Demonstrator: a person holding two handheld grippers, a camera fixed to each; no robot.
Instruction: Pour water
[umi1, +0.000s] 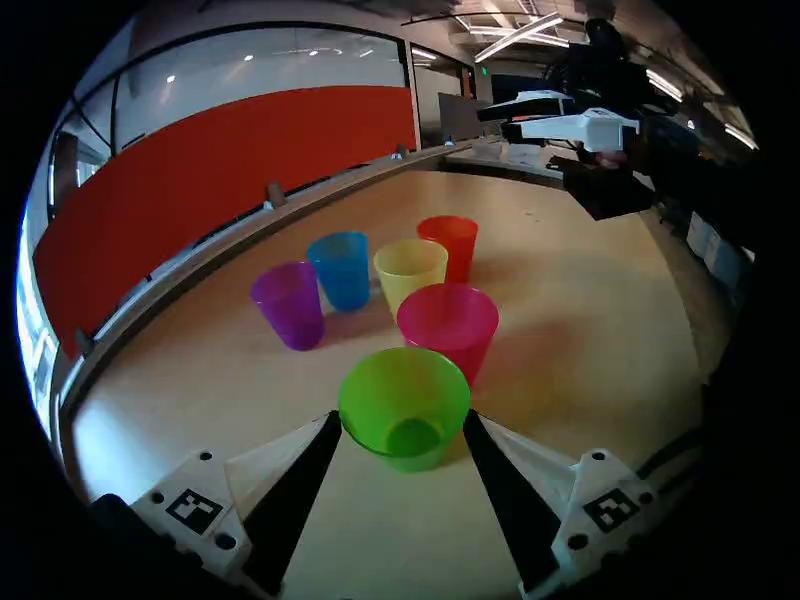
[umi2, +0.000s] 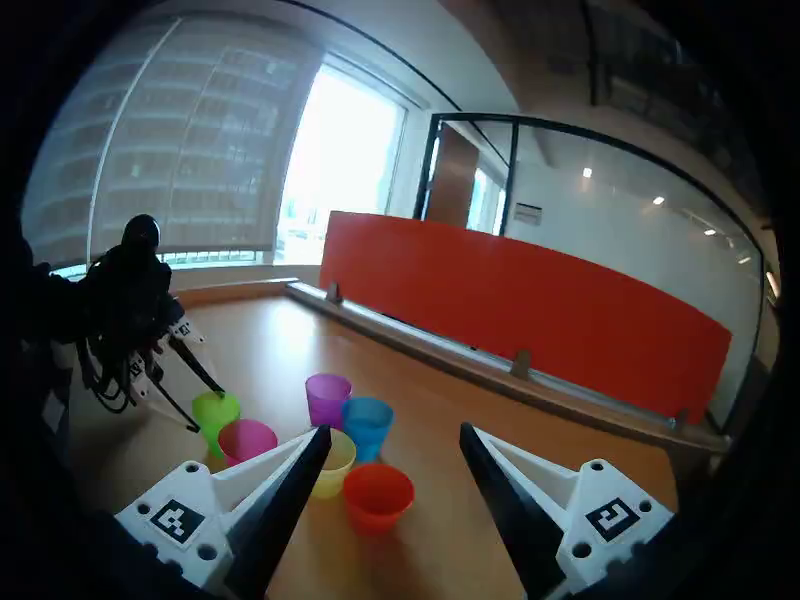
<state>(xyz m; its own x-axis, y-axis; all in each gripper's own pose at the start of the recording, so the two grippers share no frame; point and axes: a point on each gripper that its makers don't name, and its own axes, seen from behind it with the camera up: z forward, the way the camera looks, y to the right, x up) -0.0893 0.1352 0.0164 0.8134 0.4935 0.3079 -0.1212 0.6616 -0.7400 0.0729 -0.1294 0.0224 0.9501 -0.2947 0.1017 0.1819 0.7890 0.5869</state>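
Note:
Several plastic cups stand clustered on a wooden table (umi1: 600, 330). The green cup (umi1: 404, 405) sits between the fingers of my left gripper (umi1: 402, 415), whose tips touch both its sides, so the gripper is shut on it. Behind it stand a pink cup (umi1: 448, 325), a purple cup (umi1: 289, 303), a blue cup (umi1: 340, 268), a yellow cup (umi1: 409, 273) and a red cup (umi1: 448, 245). My right gripper (umi2: 392, 429) hovers open above the red cup (umi2: 378, 495) and the blue cup (umi2: 367, 425). The right gripper view shows the left gripper (umi2: 208, 410) around the green cup (umi2: 215, 412).
A long orange divider panel (umi1: 230, 170) runs along the table's far edge, with glass walls behind it. In the left gripper view the right gripper (umi1: 497, 118) hangs high at the back right. Bare tabletop lies right of the cups.

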